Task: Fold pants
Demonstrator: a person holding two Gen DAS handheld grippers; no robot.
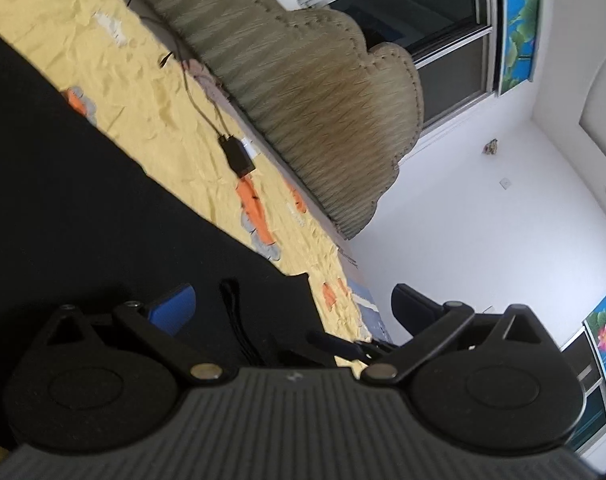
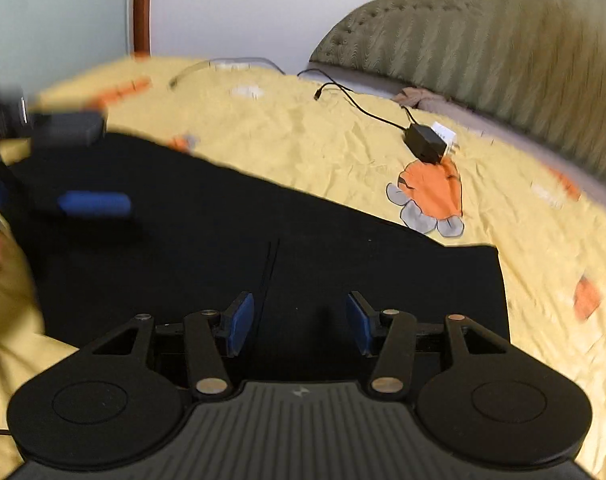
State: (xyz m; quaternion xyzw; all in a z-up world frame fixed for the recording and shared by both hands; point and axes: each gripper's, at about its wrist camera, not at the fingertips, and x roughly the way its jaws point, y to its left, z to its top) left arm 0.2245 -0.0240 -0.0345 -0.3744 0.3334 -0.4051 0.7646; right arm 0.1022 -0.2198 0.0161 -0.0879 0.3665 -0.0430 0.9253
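Note:
Black pants (image 2: pixel 231 248) lie flat on the yellow bedsheet (image 2: pixel 303 136); they also fill the left of the left wrist view (image 1: pixel 83 208). My right gripper (image 2: pixel 299 322) is open and empty, its blue pads just above the cloth near the pants' near edge. My left gripper (image 1: pixel 291 304) is open wide and tilted, over the pants' corner by a black drawstring (image 1: pixel 235 312). The left gripper also shows blurred at the left of the right wrist view (image 2: pixel 83 168), above the pants.
A black charger with its cable (image 2: pixel 425 142) lies on the sheet beyond the pants, also in the left wrist view (image 1: pixel 237 156). An olive padded headboard (image 1: pixel 315 92) stands behind the bed. A window (image 1: pixel 423 20) and white walls lie beyond.

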